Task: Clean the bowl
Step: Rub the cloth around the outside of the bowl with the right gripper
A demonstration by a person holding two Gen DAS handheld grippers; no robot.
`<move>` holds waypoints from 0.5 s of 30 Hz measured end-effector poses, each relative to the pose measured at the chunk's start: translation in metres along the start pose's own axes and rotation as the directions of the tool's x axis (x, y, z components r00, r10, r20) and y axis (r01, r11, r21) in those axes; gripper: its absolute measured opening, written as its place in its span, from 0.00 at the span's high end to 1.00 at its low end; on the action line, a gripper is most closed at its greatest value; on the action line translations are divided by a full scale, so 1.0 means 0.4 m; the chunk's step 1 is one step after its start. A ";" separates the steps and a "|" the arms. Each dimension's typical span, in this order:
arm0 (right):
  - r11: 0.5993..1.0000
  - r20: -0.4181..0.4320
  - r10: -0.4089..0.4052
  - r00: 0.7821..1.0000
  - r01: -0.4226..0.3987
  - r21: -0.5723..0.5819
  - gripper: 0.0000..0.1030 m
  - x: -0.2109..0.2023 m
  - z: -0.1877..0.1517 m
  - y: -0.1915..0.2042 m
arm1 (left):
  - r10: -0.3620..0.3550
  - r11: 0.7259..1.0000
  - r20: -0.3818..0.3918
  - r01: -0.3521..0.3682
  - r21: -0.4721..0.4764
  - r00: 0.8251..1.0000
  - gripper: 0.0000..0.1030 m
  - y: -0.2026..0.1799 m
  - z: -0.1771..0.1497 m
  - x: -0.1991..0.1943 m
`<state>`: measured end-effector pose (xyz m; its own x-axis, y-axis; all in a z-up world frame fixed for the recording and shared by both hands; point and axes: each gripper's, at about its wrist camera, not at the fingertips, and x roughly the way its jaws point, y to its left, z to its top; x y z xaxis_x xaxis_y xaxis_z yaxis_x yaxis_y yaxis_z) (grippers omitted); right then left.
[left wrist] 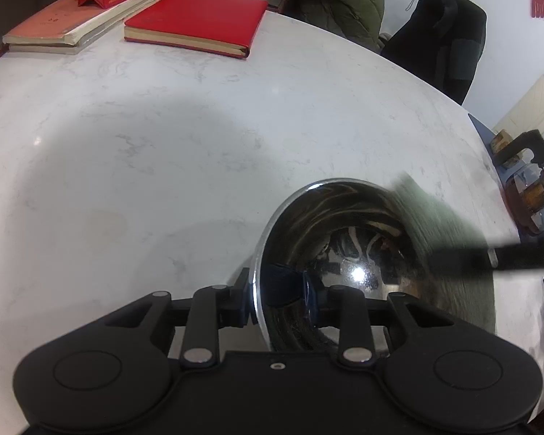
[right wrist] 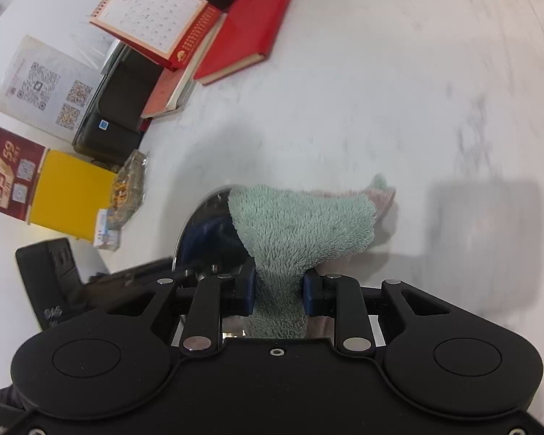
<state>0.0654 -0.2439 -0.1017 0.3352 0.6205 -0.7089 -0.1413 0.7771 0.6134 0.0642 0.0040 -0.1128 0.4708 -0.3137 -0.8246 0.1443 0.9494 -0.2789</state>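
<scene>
On the white marble table, near its edge, sits the shiny metal bowl. The left gripper is at the bowl's near side. Its jaws stand a little way apart with the rim between them, one finger outside and one blue pad inside. Whether the pads press on the rim right now I cannot tell. There is only a small gap.

The right gripper has its jaws closed tight on a fluffy green cloth. The cloth is bunched between the blue pads and spreads out in front, hanging over the bowl's rim. In the left view the cloth is just a dark green blur on the bowl's right side.

The step looks like wiping the bowl with the cloth. To do it well, I think the left side should pinch the rim firmly so the bowl does not spin or slide. The cloth should be pushed down into the bowl, then rubbed round the wall and across the bottom. Keep the squeeze on the cloth so it does not slip out. Go gently, because the bowl is smooth and near the table edge. The red book and the desk calendar are well away, so there is room to move.
</scene>
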 end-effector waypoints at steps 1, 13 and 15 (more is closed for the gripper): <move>1.000 0.010 -0.006 1.000 0.006 -0.015 0.77 0.005 0.015 0.007 | 0.001 1.000 0.000 -0.001 0.001 1.000 0.73 -0.001 -0.001 0.000; 0.998 -0.023 0.016 1.000 -0.014 0.062 0.77 -0.013 -0.048 -0.023 | -0.003 1.000 0.011 0.003 -0.017 1.000 0.72 0.002 -0.003 0.003; 0.998 -0.028 0.017 0.999 -0.015 0.067 0.77 -0.017 -0.061 -0.018 | -0.002 1.000 0.010 0.002 -0.013 1.000 0.72 0.001 -0.002 0.002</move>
<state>0.0415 -0.2511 -0.1096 0.3066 0.6362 -0.7080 -0.0837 0.7589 0.6458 0.0640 0.0042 -0.1142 0.4793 -0.3156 -0.8190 0.1343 0.9485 -0.2869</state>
